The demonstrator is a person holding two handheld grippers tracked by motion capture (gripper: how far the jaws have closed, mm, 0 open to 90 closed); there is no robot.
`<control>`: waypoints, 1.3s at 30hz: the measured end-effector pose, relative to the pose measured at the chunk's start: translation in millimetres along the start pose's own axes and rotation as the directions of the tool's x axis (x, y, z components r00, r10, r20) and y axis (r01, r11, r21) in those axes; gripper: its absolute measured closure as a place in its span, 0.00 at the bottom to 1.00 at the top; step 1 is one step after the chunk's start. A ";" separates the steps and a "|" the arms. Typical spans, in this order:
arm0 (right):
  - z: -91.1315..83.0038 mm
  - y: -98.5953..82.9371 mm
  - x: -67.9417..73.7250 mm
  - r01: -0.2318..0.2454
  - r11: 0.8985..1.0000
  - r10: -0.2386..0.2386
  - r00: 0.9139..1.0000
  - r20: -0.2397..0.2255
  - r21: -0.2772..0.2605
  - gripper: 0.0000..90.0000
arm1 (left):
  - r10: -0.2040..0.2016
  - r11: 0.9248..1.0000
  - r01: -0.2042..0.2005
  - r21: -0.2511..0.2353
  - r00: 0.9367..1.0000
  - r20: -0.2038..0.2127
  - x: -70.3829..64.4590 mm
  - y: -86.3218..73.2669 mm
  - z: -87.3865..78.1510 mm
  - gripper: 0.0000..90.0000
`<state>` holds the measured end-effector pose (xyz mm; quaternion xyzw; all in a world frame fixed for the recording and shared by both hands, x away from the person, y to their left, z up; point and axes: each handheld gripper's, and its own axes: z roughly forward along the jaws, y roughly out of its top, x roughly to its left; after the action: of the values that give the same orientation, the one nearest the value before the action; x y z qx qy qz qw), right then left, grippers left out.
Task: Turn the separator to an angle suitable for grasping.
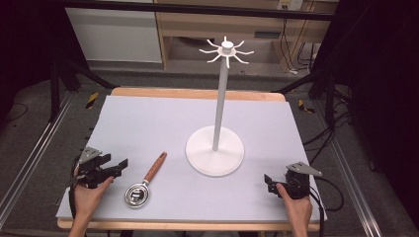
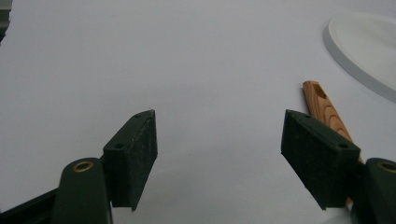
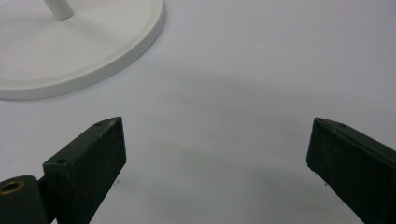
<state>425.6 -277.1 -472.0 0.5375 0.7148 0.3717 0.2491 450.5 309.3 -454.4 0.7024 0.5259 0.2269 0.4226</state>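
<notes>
High view: one white stand point(image 1: 215, 148) on a pale table point(image 1: 148, 118), round base right of centre, thin pole rising to a crown of hooks at the far end. One strainer point(image 1: 143, 182) with a wooden handle lying flat on the near left part of the table, metal bowl nearest the person, handle running away and slightly right toward the stand's base, well apart from it. Left gripper point(image 1: 114, 165) held low just left of the strainer, jaws apart, pointing right toward the handle. Right gripper point(image 1: 269, 181) at the near right edge, right of the base, jaws pointing left, spread hard to judge here. Two grippers, two hands, one at each.

Left gripper view: both black jaws wide apart with bare table between them, nothing held. Wooden handle point(image 2: 327, 109) just beyond and partly behind the right-hand jaw, long axis running away along the line of sight. Rim of the stand's base point(image 2: 359, 51) farther off at upper right.

Right gripper view: jaws wide apart over bare table, nothing held. Base of the stand point(image 3: 93, 51) ahead at upper left, pole foot at the top edge.

Judged from this: strainer the likely thing to pick, left hand far nearer, handle lying just off the jaw gap.
</notes>
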 end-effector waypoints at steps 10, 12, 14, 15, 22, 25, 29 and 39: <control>0.7 0.9 8.1 0.015 1.000 -0.015 1.000 -0.012 -0.004 0.07 | 0.023 1.000 -0.023 0.003 0.999 0.031 -10.1 7.0 -9.1 0.36; 0.1 1.1 9.9 0.020 1.000 -0.020 1.000 -0.019 -0.006 0.07 | 0.038 0.999 -0.039 0.011 0.998 0.044 -15.2 9.7 -9.4 0.37; 0.0 1.4 10.9 0.019 1.000 -0.020 1.000 -0.022 -0.006 0.07 | 0.044 0.999 -0.045 0.011 0.998 0.047 -17.1 10.8 -9.6 0.38; -0.1 1.8 11.6 0.023 1.000 -0.023 0.999 -0.024 -0.005 0.07 | 0.045 0.999 -0.046 0.015 0.998 0.052 -19.6 12.1 -9.7 0.38; -0.1 3.7 15.8 0.035 0.999 -0.035 0.999 -0.033 -0.008 0.07 | 0.093 0.995 -0.096 0.029 0.993 0.069 -34.0 14.6 -9.5 0.41; -0.5 4.1 17.3 0.046 0.999 -0.046 0.999 -0.025 -0.005 0.07 | 0.116 0.992 -0.121 0.047 0.989 0.091 -43.3 15.4 -6.4 0.43; 0.0 4.7 16.9 0.056 0.998 -0.056 0.998 -0.024 -0.001 0.07 | 0.142 0.987 -0.149 0.060 0.984 0.106 -52.6 17.9 -4.6 0.44; 1.6 6.6 18.4 0.060 0.998 -0.060 0.998 -0.016 0.004 0.07 | 0.181 0.975 -0.195 0.105 0.974 0.135 -64.0 25.1 4.2 0.45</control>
<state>425.2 -258.2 -466.9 0.5132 0.7336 0.3666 0.2531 445.4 246.0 -427.7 0.7856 0.4419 0.1901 0.3890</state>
